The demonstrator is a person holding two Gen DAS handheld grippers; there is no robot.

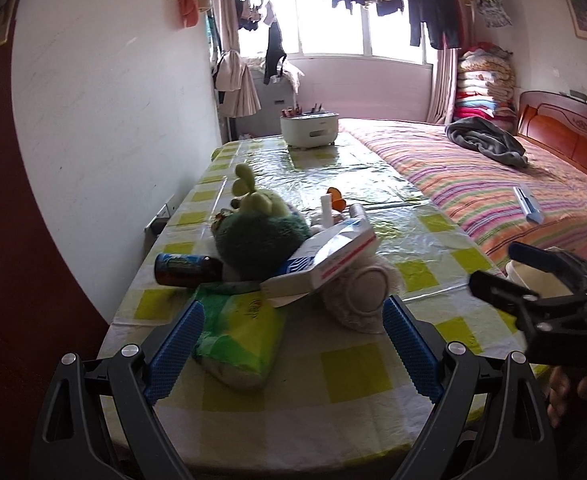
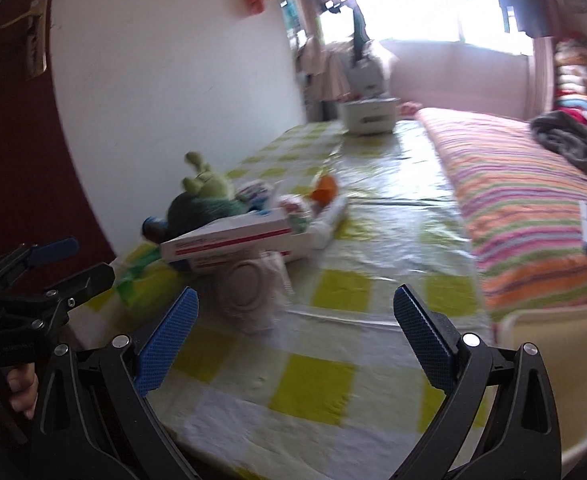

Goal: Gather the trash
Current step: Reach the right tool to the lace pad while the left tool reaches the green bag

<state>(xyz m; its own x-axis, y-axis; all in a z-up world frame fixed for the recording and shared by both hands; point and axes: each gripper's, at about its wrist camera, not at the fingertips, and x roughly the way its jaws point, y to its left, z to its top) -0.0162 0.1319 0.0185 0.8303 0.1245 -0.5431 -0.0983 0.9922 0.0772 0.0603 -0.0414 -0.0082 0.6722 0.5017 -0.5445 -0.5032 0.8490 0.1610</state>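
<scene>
A heap of items lies on the checked tablecloth (image 1: 345,368): a green tissue pack (image 1: 241,332), a dark bottle (image 1: 187,269) on its side, a white and red carton (image 1: 333,256), an orange scrap (image 1: 335,197) and a white tube (image 1: 326,208). My left gripper (image 1: 293,320) stands open just short of the tissue pack, empty. In the right wrist view the carton (image 2: 233,242) and the orange scrap (image 2: 325,188) show again, blurred. My right gripper (image 2: 295,312) is open over the cloth, nothing between its fingers. The other gripper (image 2: 49,276) shows at the left edge.
A green plush toy (image 1: 259,224) and a white plush foot (image 1: 367,294) sit in the heap. A white box of pens (image 1: 309,126) stands at the table's far end. A striped bed (image 1: 493,188) runs along the right, a white wall on the left. A cream bin rim (image 2: 553,320) is at the right.
</scene>
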